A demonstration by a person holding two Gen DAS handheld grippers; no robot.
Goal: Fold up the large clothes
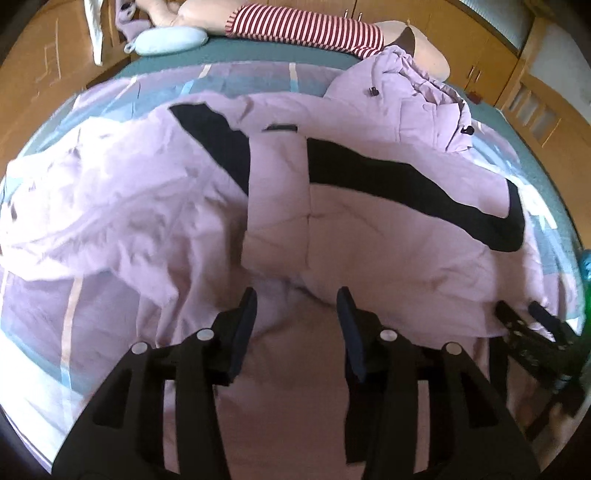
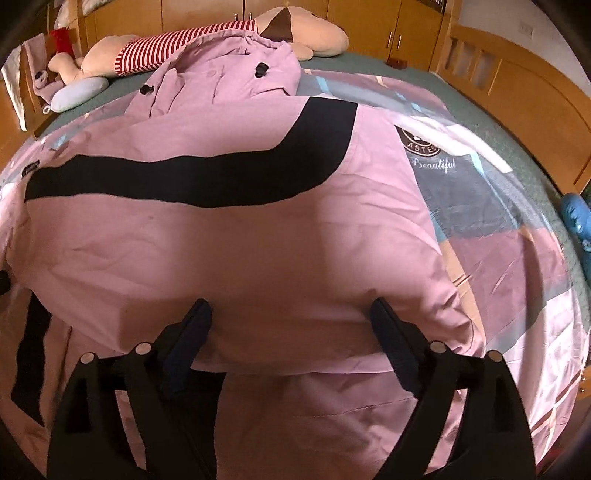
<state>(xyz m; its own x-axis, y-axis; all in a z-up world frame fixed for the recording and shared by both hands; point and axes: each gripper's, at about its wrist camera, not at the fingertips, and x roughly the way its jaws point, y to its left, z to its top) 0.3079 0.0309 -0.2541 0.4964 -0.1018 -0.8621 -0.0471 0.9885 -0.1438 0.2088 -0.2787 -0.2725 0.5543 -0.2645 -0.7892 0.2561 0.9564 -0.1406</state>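
Note:
A large lilac jacket (image 1: 177, 206) with a broad black stripe (image 1: 406, 181) lies spread over the bed, its hood (image 1: 406, 99) bunched at the far side. My left gripper (image 1: 297, 306) hovers low over the jacket's near part. Its jaws stand partly apart, with a soft bulge of cloth between them that the pads do not visibly pinch. The right wrist view shows the same jacket (image 2: 258, 240) and stripe (image 2: 192, 177). My right gripper (image 2: 291, 310) is wide open over the folded near edge, holding nothing. It also shows at the lower right of the left wrist view, the right gripper (image 1: 517, 308).
A patchwork bedsheet (image 2: 498, 229) covers the bed beyond the jacket. A plush toy in a red-striped shirt (image 2: 184, 44) and a pale blue cushion (image 1: 170, 40) lie along the far side. Wooden cupboards (image 2: 388, 22) and a wooden headboard (image 2: 517, 85) surround the bed. A blue object (image 2: 576, 218) sits at the right edge.

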